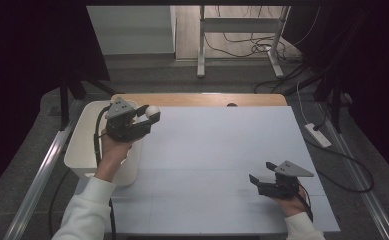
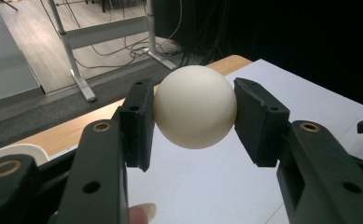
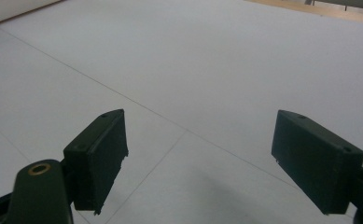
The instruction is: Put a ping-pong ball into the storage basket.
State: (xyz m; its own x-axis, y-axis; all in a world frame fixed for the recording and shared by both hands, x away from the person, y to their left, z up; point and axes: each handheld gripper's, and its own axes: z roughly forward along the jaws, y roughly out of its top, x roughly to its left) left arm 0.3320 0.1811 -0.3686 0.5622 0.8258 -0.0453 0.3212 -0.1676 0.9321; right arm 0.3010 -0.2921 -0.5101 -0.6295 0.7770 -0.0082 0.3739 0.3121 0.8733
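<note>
Sitting between the left gripper's (image 2: 194, 122) jaws — white ball (image 2: 194, 106), clamped.

A white bin (image 1: 79, 150) sits at the left edge of the white-topped counter (image 1: 222, 160); beyond it, a metal frame (image 1: 242, 25) and loose cables (image 1: 254, 47) on the floor

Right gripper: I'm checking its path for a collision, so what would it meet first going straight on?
Likely nothing soon: the right gripper is open, with bare white table ahead between its fingers. Aimed low, it would probably touch the table first; depth is unclear.
</note>
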